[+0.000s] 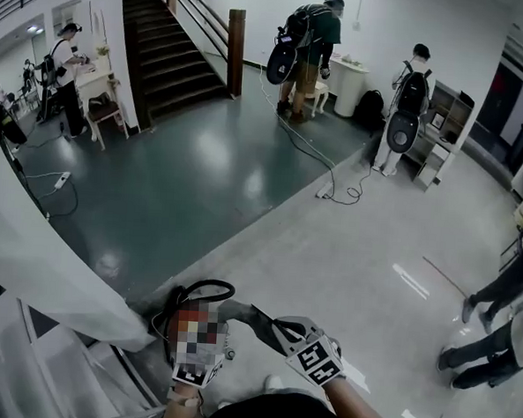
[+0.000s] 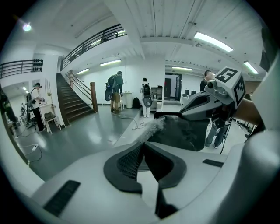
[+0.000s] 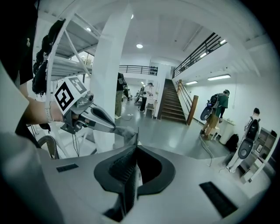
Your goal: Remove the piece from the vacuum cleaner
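A dark grey, floppy piece [image 1: 244, 316] hangs between my two grippers, low in the head view, above the floor. My left gripper [image 1: 218, 318] is shut on its left end; in the left gripper view [image 2: 146, 146] a dusty grey edge [image 2: 154, 126] of the piece runs out from the jaws. My right gripper [image 1: 276, 330] is shut on the other end, and a thin edge of the piece [image 3: 127, 134] shows between its jaws [image 3: 133, 148]. A black hose loop [image 1: 205, 288] lies just behind the piece. The vacuum cleaner's body is hidden.
A white pillar [image 1: 38, 252] and a metal rack [image 1: 23, 357] stand close on the left. A staircase [image 1: 169, 57] rises at the back. Several people with backpacks stand around, and a cable [image 1: 321, 168] trails over the floor. Someone's legs [image 1: 483, 341] are at the right.
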### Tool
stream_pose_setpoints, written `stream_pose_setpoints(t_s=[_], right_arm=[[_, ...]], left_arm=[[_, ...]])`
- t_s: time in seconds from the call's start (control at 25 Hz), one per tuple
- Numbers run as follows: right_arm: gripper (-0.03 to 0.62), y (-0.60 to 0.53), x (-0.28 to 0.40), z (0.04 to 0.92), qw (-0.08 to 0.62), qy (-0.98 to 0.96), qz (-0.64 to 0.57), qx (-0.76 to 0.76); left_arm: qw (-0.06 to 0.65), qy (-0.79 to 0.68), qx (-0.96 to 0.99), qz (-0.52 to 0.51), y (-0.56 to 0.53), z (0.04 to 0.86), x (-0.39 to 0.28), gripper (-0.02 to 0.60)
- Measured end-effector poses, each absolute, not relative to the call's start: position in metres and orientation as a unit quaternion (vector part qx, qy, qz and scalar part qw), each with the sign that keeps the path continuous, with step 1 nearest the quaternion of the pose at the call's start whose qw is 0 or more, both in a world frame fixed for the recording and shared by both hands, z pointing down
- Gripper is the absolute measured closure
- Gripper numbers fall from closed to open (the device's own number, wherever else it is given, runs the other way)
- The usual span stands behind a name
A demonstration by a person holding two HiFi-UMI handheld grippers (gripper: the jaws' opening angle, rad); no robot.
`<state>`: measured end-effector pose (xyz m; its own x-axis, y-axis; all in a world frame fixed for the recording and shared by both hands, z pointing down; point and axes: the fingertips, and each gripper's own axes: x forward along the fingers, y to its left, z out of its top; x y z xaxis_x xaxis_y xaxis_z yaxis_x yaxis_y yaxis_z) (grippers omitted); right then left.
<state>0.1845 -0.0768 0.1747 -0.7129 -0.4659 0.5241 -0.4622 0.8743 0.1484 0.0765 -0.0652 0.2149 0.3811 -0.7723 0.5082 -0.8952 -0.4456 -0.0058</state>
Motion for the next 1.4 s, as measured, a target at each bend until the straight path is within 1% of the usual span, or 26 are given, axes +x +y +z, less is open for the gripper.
stream_pose_setpoints(t_s=[0.32,0.76,1.4], right_arm=[[0.562,-0.087,0.207,0.158,0.253,-0.925,-0.007,0.285],[0.562,-0.089,0.228,0.159,0.228,-0.923,0.008,0.311],[0.562,-0.077,0.234,0.165,0.235,-0.923,0.005,0.304]], left_arm=[[0.095,-0.497,0.830,0.234,-0.078,0.194,0.097,0.545],[0.096,-0.480,0.838,0.239,-0.081,0.188,0.114,0.545],[0.111,-0.490,0.835,0.225,-0.069,0.191,0.117,0.546]])
